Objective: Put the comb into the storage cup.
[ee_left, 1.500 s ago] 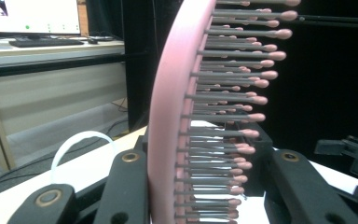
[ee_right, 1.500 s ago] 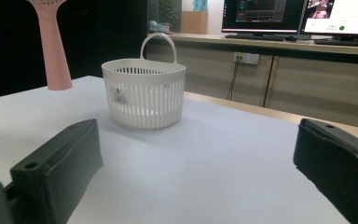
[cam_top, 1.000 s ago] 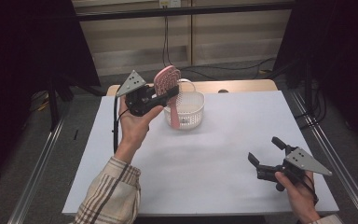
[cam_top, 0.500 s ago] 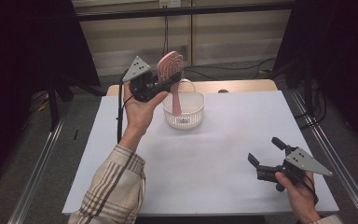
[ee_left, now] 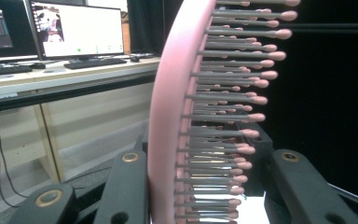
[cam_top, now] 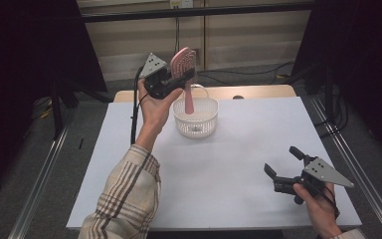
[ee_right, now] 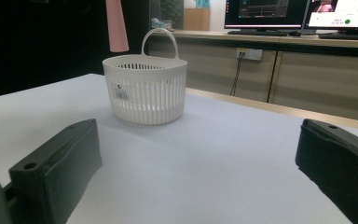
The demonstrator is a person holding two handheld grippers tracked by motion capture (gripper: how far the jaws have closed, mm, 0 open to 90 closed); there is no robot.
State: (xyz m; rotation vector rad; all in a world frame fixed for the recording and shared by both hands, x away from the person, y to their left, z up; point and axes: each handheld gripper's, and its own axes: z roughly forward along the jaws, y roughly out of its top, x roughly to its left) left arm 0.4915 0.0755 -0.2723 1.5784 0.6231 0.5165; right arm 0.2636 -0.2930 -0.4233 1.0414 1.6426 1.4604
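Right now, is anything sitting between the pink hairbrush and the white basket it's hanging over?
Nothing visible. The left gripper holds the pink hairbrush by its head, handle pointing down above the open top of the white basket; the right gripper view shows clear air under the handle tip.

The left gripper [cam_top: 181,79] is raised high on an upright forearm in a plaid sleeve [cam_top: 127,194], its jaws clamped on a pink brush [cam_top: 184,67] above the basket [cam_top: 196,119]. The right gripper [cam_top: 283,167] sits low, well to the basket's right, jaws spread wide apart.
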